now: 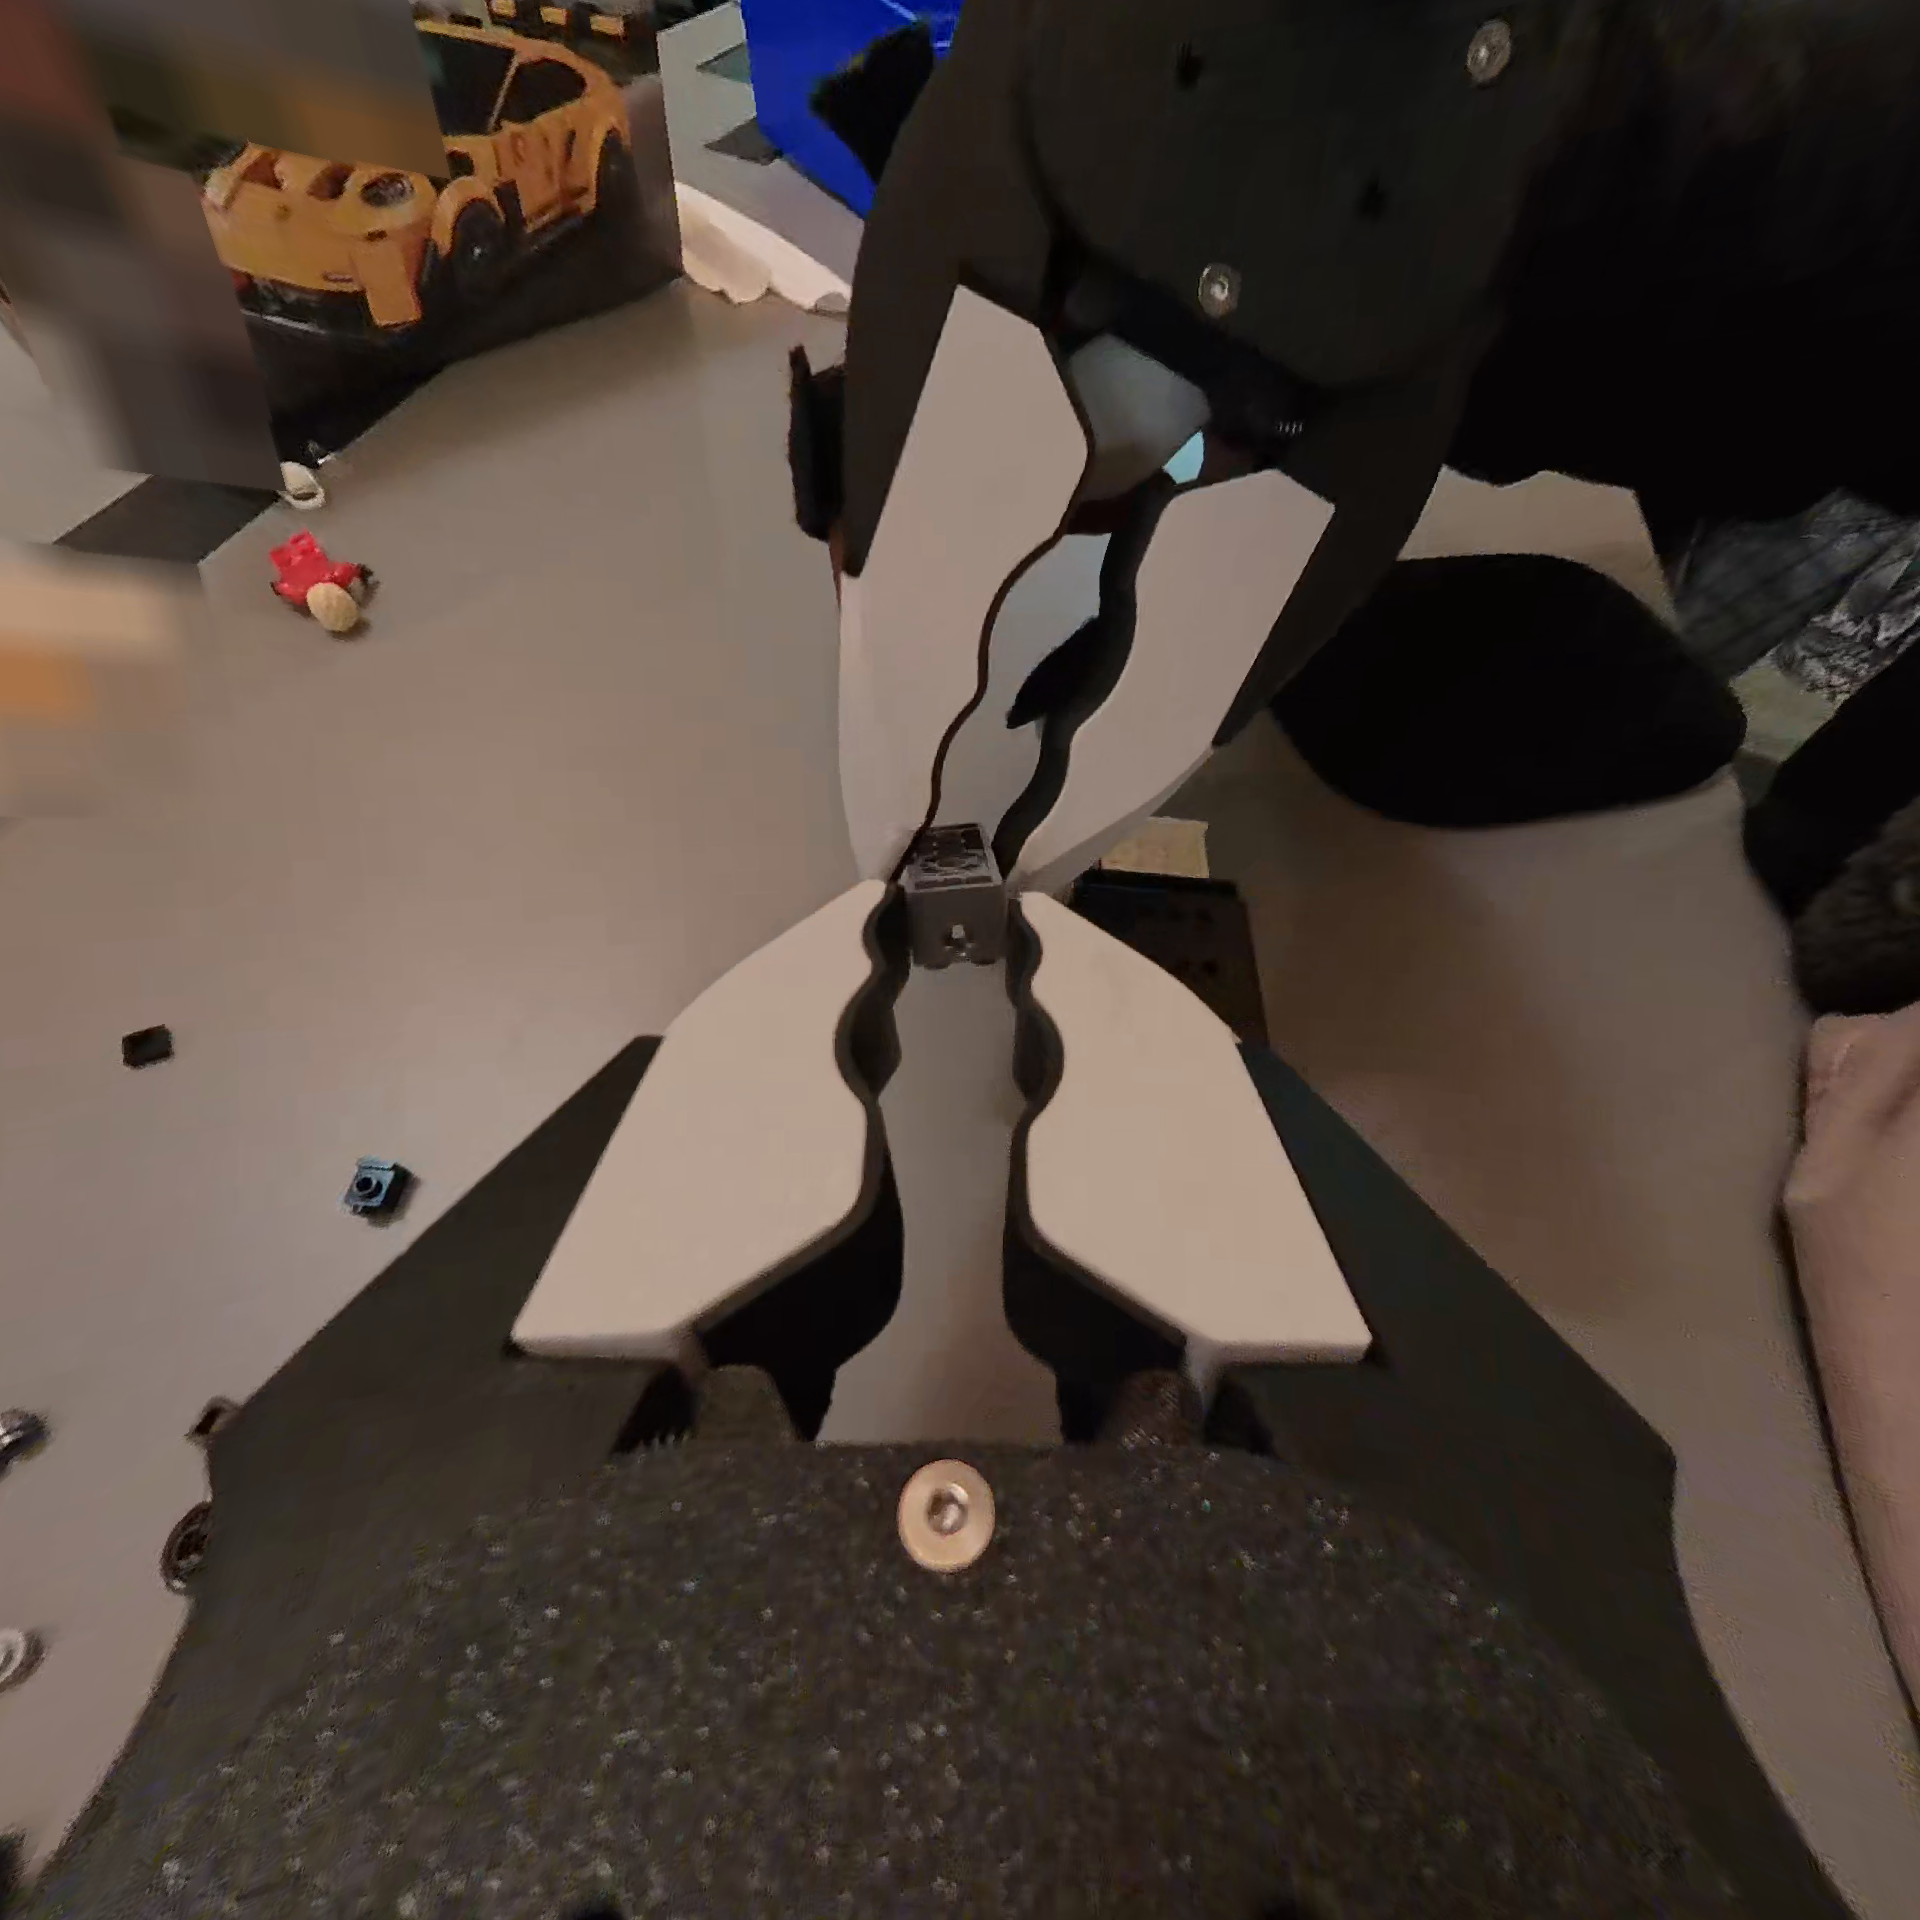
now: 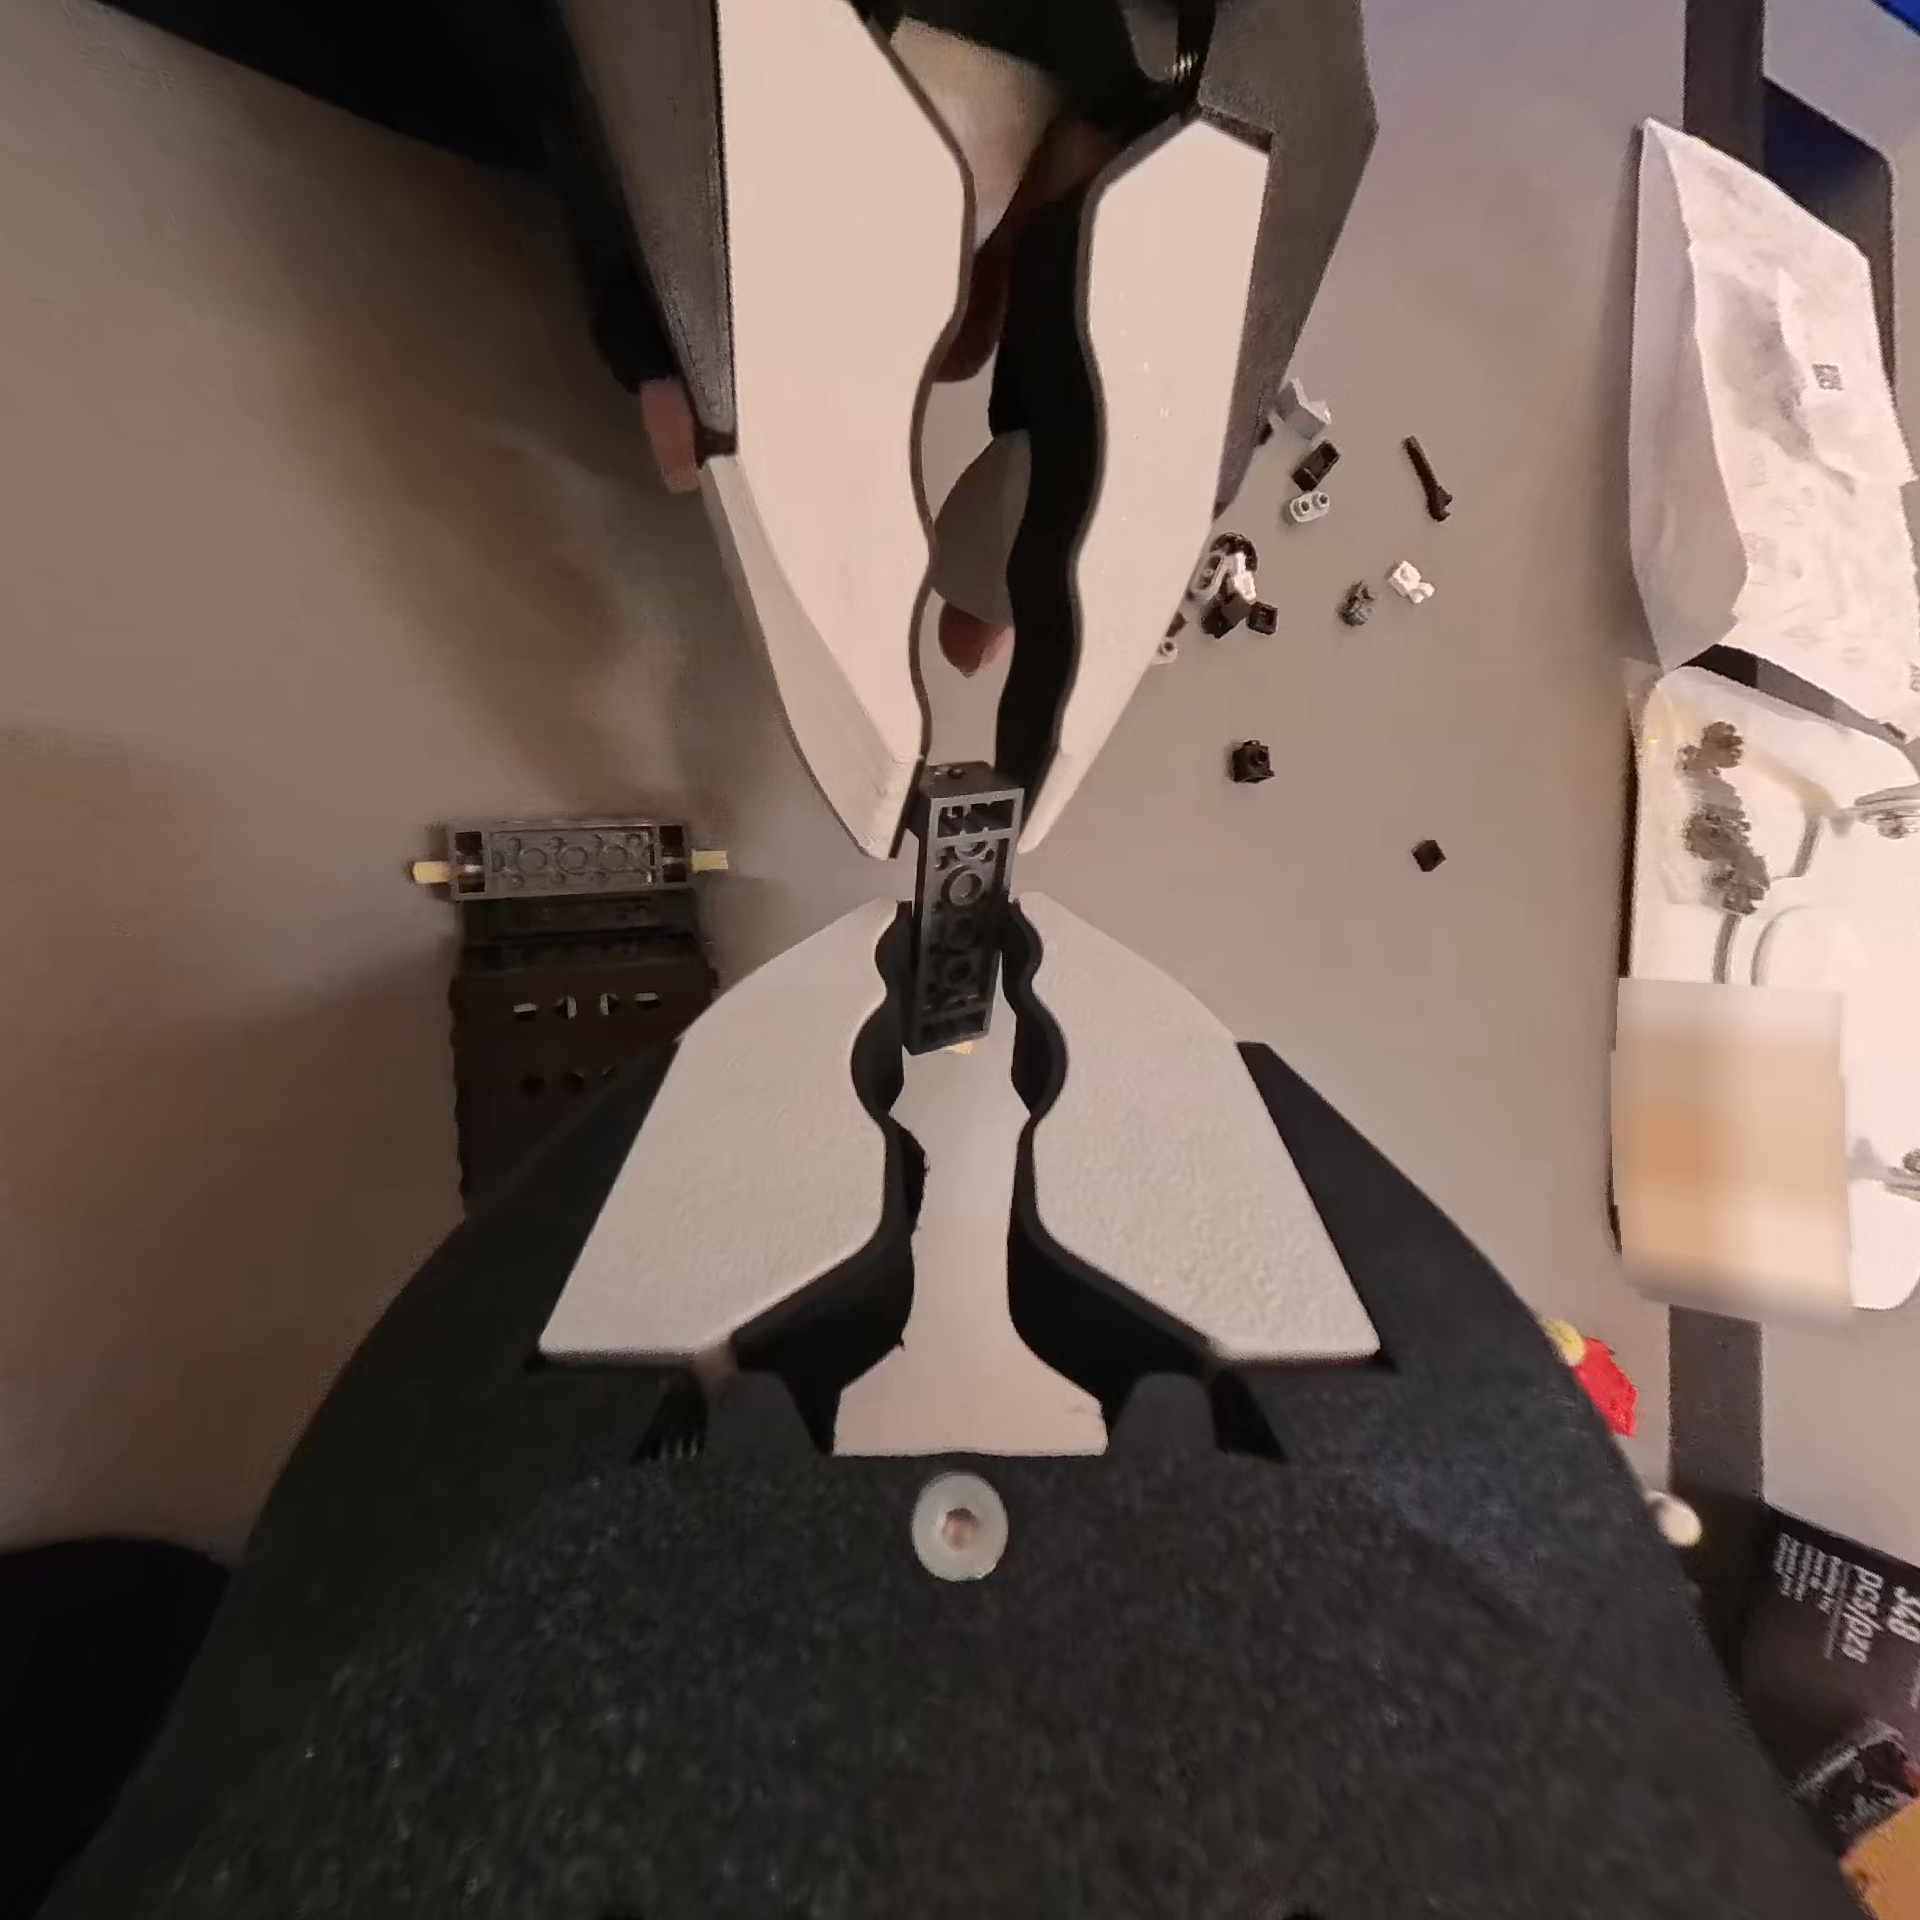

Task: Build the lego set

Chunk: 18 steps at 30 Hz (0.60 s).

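Note:
A dark grey long brick (image 1: 954,925) is held in the air between both grippers. My left gripper (image 1: 954,906) comes from below in the left wrist view and is shut on one end of it. My right gripper (image 1: 956,860) comes from above there, its fingertips on the same brick. In the right wrist view the brick (image 2: 956,966) shows its hollow underside, with a tan pin at its near end. My right gripper (image 2: 958,914) grips its middle and my left gripper (image 2: 961,821) grips its far end.
A similar grey brick with tan pins (image 2: 569,857) sits on a black partial build (image 2: 582,997) at left. Small loose pieces (image 2: 1257,764) and parts bags (image 2: 1714,831) lie at right. The set's box with a yellow car (image 1: 436,208), a red piece (image 1: 317,587) and a dark blue piece (image 1: 374,1184) lie on the grey table (image 1: 582,727). The grippers are tip to tip, or close to it. From either gripper's tips it is about 25 cm to the red piece (image 1: 317,587).

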Available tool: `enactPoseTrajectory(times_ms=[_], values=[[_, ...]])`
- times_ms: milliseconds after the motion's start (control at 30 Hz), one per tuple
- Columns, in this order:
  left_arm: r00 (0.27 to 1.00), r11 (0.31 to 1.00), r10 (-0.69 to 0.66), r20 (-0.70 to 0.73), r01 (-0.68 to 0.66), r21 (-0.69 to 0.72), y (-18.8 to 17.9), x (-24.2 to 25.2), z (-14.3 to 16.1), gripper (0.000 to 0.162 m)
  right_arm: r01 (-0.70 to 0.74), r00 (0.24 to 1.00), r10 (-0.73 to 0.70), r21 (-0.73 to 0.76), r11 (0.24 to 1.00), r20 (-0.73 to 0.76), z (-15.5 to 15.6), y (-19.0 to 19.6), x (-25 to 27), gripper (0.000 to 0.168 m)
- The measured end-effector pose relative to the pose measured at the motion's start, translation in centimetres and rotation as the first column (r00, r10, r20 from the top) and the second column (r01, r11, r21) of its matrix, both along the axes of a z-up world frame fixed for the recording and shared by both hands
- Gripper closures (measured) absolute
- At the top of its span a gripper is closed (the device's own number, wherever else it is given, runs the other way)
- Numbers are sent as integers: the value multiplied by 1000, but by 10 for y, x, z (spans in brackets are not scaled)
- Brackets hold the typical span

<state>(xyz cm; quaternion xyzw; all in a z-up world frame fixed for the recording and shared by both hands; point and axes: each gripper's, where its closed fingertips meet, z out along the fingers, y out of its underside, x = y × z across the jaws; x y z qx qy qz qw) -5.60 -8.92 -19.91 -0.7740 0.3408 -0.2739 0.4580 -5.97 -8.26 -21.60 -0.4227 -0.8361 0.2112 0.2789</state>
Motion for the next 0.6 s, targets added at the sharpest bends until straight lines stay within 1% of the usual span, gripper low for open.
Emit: enactPoseTrajectory(times_ms=[33,100,167,233,300,367,467,500,533,600], values=[[1000,1000,-7,-14,7,3,-1,-1,-2,145,-2,1000,2,-3,1000,-3,0,-1,-1,153],[1000,1000,-20,-5,20,24,-1,-4,0,145,0,999,-1,-33,999,-51,5,-1,-3,150],[999,998,-39,24,38,43,-2,-11,1,145,19,996,-28,-100,995,-88,12,2,0,148],[997,998,-43,62,41,39,-1,-22,-3,145,66,994,-79,-163,984,-71,7,16,10,145],[985,997,-71,155,66,40,-2,-25,1,145,86,992,-106,-256,963,-68,-3,21,18,143],[971,994,-102,218,92,56,-4,-20,7,145,56,986,-108,-365,929,-124,-3,12,16,139],[961,992,-117,249,100,80,-5,-14,8,145,-23,964,-106,-471,882,-245,11,-6,5,134],[956,992,-118,268,100,80,-5,-13,9,145,-37,956,-111,-488,872,-270,16,-8,2,136],[951,991,-125,283,106,81,-6,-12,10,145,-35,950,-124,-491,870,-287,19,-6,0,148],[950,991,-129,286,110,81,-6,-12,10,145,-56,945,-118,-503,862,-307,25,-6,1,151]])
